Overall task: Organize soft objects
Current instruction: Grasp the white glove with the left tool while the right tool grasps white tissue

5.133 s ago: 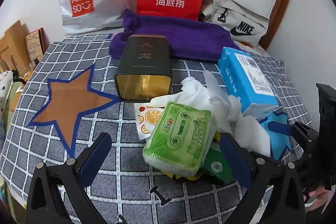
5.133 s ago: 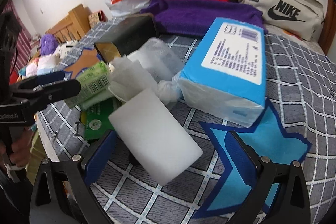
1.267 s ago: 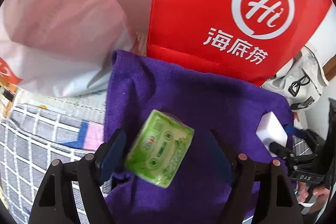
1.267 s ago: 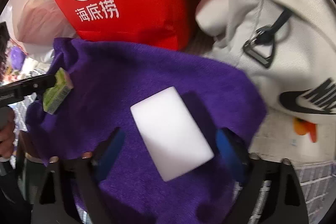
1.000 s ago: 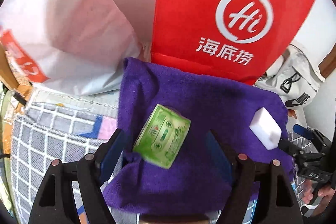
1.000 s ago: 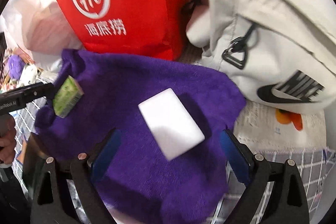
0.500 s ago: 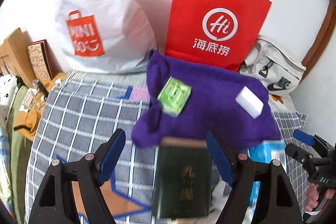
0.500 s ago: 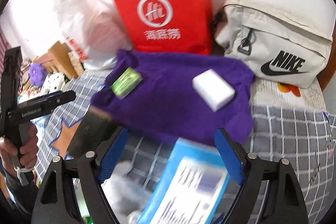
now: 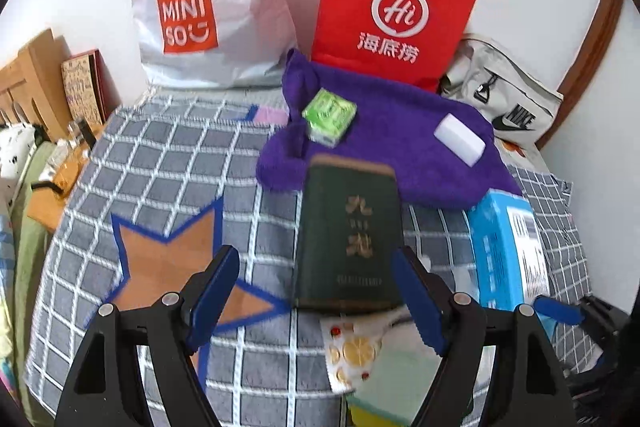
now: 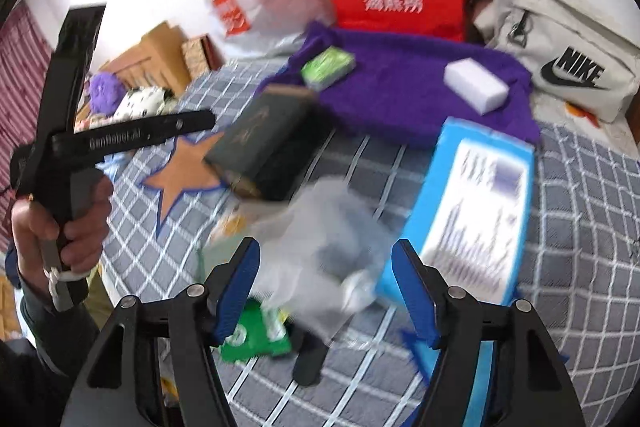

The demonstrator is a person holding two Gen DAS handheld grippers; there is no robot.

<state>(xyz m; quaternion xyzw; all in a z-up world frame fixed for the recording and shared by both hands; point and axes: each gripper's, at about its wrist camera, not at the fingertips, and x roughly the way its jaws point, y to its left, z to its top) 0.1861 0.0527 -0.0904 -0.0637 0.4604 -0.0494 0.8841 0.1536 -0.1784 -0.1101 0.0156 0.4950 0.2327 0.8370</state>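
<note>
The green wet-wipe pack (image 9: 329,111) and white sponge block (image 9: 459,139) lie on the far purple towel (image 9: 400,155). Left gripper (image 9: 316,297) gapes empty; right gripper (image 10: 326,279) is closing on nothing — it may snag the crumpled clear plastic bag (image 10: 320,227) below by mistake.

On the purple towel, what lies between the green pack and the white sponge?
Nothing: only bare purple towel separates the green pack from the white sponge, clearest in the left wrist view.

Both grippers are black frames with blue-padded jaws and silver screws. The left gripper (image 10: 132,135) carries white lettering; the hand (image 10: 60,227) gripping it wears a dark sleeve.
</note>
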